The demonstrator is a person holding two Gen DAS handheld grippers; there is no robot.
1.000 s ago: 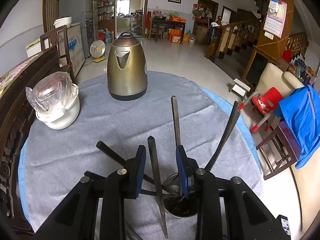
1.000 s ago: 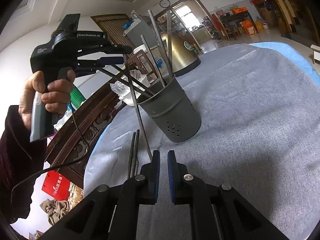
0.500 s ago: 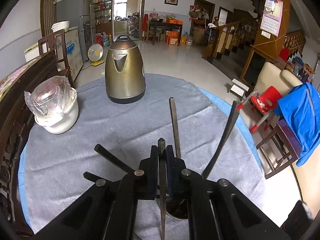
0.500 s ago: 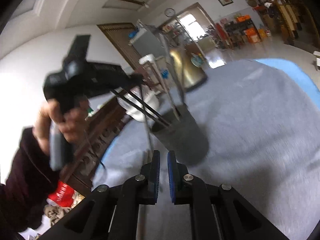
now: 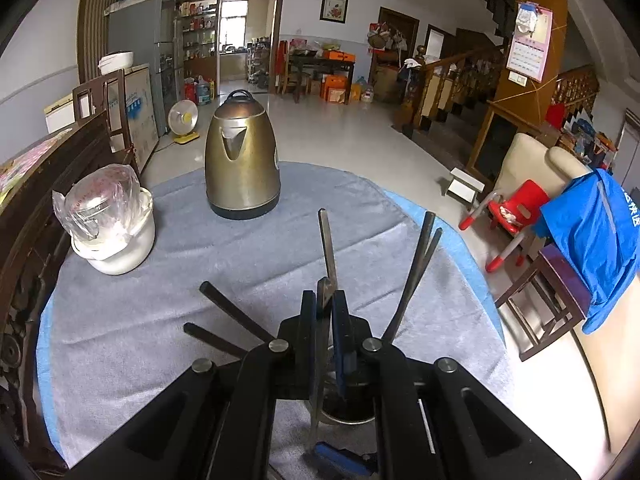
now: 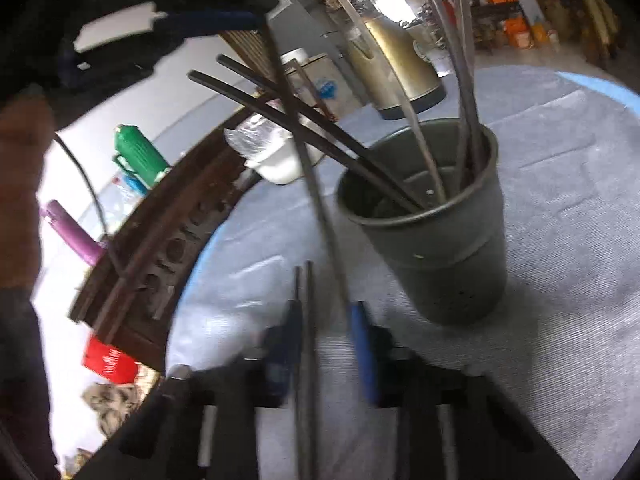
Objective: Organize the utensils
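Left gripper (image 5: 325, 300): shut tight on the upper end of a flat metal utensil (image 6: 316, 184); holds it steeply tilted, with the lower tip outside the holder (image 6: 440, 248), down by the table (image 5: 160, 320) just left of the holder and near one pad of the right gripper; cannot tell whether the tip touches the cloth.

Right gripper (image 6: 324, 320): blurred, yet plainly open, pads well apart; straddles a pair of chopsticks (image 6: 309, 300) lying flat on the table, with no pad seen pressing on them.

Holder: stands upright on the grey cloth, just beyond the right gripper; contains two dark sticks (image 6: 320, 128) leaning left over the rim and several metal handles (image 6: 466, 92) leaning against the far side.

Kettle (image 5: 242, 164) and white pot (image 5: 120, 256) topped with a plastic bag: stand farther back on the table, well apart from the holder.
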